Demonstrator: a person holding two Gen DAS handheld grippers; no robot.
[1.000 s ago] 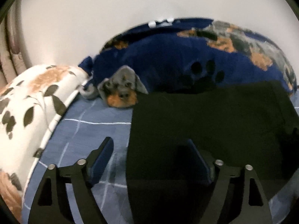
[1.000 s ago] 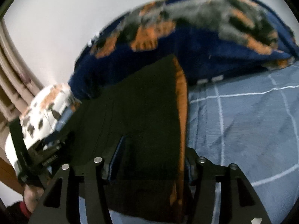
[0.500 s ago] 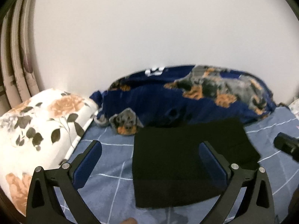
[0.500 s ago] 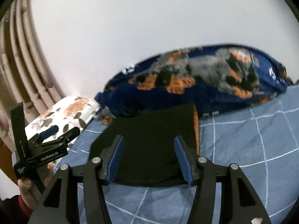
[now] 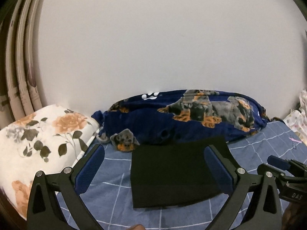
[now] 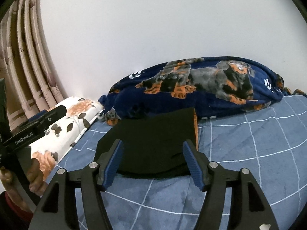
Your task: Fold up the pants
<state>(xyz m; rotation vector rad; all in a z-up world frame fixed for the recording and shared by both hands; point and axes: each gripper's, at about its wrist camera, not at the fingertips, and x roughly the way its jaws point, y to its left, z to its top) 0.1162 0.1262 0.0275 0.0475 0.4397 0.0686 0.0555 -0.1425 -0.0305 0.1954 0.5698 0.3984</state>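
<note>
The black pants [image 5: 172, 170] lie folded into a flat rectangle on the blue checked bed sheet [image 5: 255, 151]. They also show in the right wrist view [image 6: 153, 138], with an orange edge on their right side. My left gripper [image 5: 153, 168] is open and empty, held above and in front of the pants. My right gripper [image 6: 152, 161] is open and empty, also held back from the pants' near edge. The right gripper shows at the right edge of the left wrist view [image 5: 284, 176], and the left gripper at the left edge of the right wrist view [image 6: 34, 128].
A dark blue dog-print blanket [image 5: 191, 118] lies bunched against the white wall behind the pants. A floral pillow [image 5: 38, 138] sits at the left by the curtains [image 6: 25, 67]. Pale dotted fabric [image 5: 295, 120] lies at the far right.
Both grippers have let go of the pants, opened wide and pulled up and back. The pants now lie flat and folded on the sheet.
</note>
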